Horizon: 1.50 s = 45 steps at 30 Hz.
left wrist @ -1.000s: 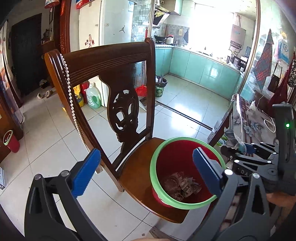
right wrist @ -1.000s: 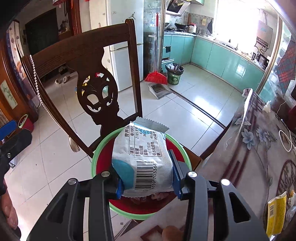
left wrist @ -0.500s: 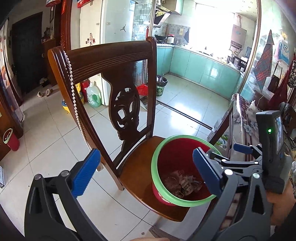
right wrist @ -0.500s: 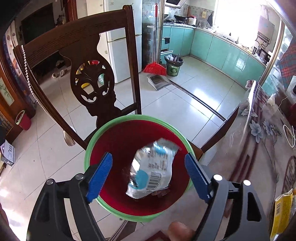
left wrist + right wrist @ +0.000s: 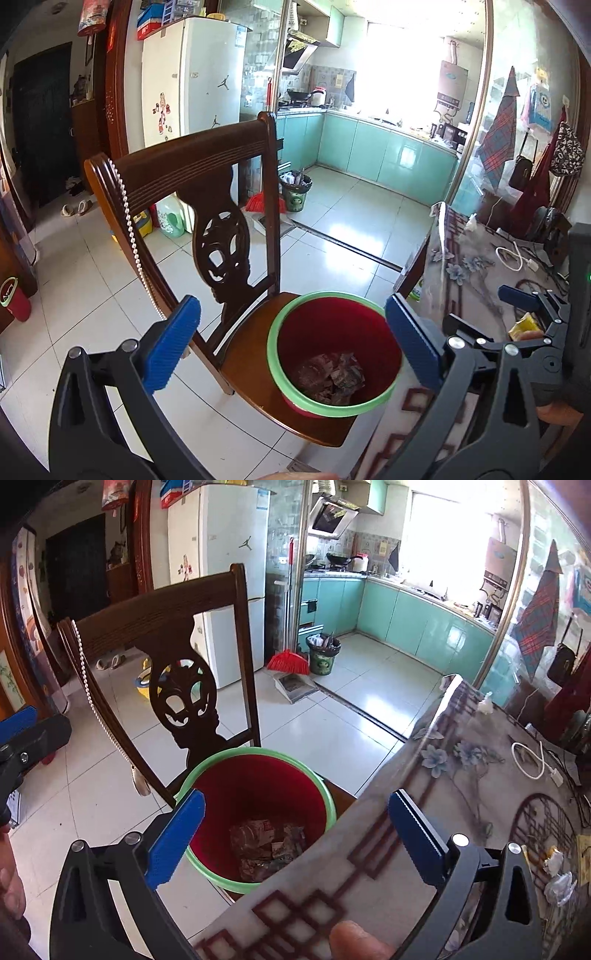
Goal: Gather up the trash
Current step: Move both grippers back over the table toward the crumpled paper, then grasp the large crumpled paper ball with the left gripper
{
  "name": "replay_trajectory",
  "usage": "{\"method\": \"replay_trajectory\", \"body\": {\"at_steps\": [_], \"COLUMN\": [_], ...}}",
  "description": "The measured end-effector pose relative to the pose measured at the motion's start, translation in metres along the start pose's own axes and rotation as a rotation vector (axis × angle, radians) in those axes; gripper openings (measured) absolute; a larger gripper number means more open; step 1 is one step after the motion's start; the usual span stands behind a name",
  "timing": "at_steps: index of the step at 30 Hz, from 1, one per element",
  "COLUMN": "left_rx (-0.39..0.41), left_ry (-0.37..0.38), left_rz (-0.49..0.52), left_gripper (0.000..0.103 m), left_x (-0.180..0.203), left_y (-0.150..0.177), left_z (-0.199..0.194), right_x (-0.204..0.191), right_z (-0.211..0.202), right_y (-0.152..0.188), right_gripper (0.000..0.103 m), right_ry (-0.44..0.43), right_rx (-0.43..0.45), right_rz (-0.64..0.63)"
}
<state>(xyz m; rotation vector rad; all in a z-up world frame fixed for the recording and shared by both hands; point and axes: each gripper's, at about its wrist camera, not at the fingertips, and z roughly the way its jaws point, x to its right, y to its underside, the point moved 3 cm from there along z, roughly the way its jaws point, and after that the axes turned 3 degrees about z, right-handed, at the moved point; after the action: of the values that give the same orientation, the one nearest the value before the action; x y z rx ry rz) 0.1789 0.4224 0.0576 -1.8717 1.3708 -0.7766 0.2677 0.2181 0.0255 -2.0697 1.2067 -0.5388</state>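
Note:
A red bin with a green rim stands on the wooden chair seat. Wrappers lie at its bottom. My left gripper is open and empty, above the chair and bin. My right gripper is open and empty, over the bin's near side and the table edge; it also shows at the right of the left wrist view. More trash lies on the table: a yellow wrapper and crumpled scraps.
The carved chair back with a bead string rises behind the bin. The table with a flowered cover is at the right, with a white cable. A broom and a floor bin stand at the kitchen doorway.
My right gripper opened and dropped the white snack packet into the red bin, then drew back toward the table. The left gripper stayed open and shifted slightly.

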Motion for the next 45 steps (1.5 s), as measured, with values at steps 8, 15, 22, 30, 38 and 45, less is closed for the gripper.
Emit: {"method": "replay_trajectory", "body": {"at_steps": [8, 15, 22, 30, 38, 45], "left_rx": [0.05, -0.025, -0.098, -0.175, -0.245, -0.297], "left_ry": [0.121, 0.254, 0.373, 0.414, 0.417, 0.383], "left_rz": [0.077, 0.214, 0.293, 0.329, 0.399, 0.434], "left_gripper": [0.098, 0.098, 0.098, 0.098, 0.098, 0.098], "left_x": [0.084, 0.19, 0.277, 0.345, 0.411, 0.457], "left_y": [-0.014, 0.018, 0.06, 0.099, 0.14, 0.168], "left_z": [-0.059, -0.087, -0.094, -0.066, -0.033, -0.005], "right_x": [0.068, 0.142, 0.229, 0.282, 0.316, 0.327], "right_z": [-0.099, -0.167, -0.212, -0.232, -0.228, -0.228], "right_y": [0.024, 0.079, 0.147, 0.209, 0.245, 0.252], "right_gripper": [0.097, 0.097, 0.097, 0.097, 0.097, 0.097], "right_ry": [0.077, 0.185, 0.325, 0.364, 0.371, 0.337], "right_rx": [0.096, 0.104, 0.072, 0.04, 0.029, 0.026], "right_rz": [0.093, 0.16, 0.266, 0.347, 0.415, 0.454]}}
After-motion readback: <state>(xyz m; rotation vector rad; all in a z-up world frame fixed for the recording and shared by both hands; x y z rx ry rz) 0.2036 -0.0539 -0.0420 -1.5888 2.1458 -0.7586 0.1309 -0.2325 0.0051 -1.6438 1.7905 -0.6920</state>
